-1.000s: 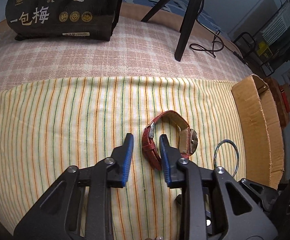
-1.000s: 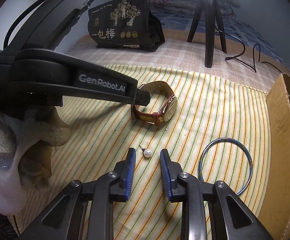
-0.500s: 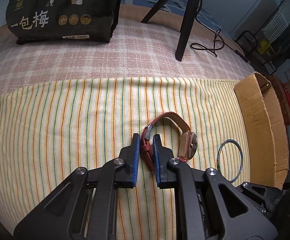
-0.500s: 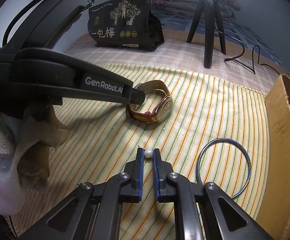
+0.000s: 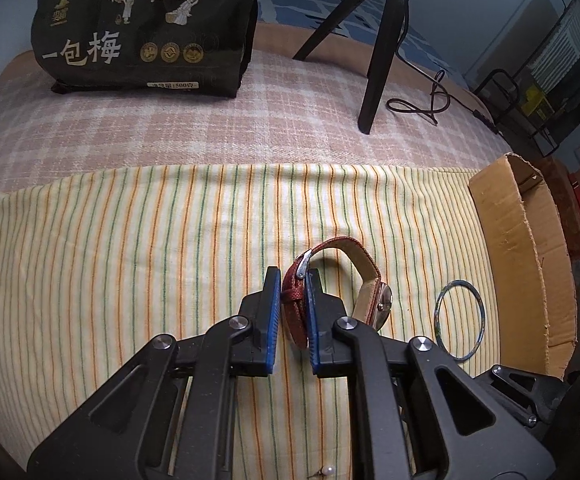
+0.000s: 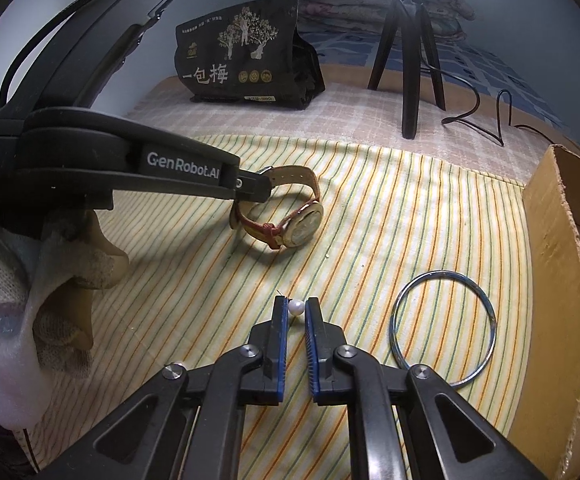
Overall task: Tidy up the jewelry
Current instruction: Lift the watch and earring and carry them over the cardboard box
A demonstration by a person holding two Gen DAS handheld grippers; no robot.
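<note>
**Two pieces gripped, none boxed yet**

The cardboard box stands at the 3 o'clock edge of the striped cloth, and it looks like the place the jewelry is meant to go. Something beaded shows just inside its wall in the right wrist view, so a piece may already be in there, though it is too small to be sure. Three pieces are left on the cloth, so the job seems early.

The watch lies near the middle of the cloth. The left gripper has its jaws clamped on the red strap near the buckle, and the watch rests on the cloth, not yet lifted. The bangle lies flat at about 4 o'clock from the watch, just beside the box wall, untouched. The pearl earring sits at 6 o'clock from the watch; the right gripper has its jaws pinched on the pearl, its pin poking out to the left.

Farther off, a black snack bag stands at 11 o'clock on the checked blanket, and a tripod with its cable at 1 o'clock. Neither blocks the way to the box. The bangle lies across the path from the pearl, and the two grippers work close together, so they could bump.
</note>
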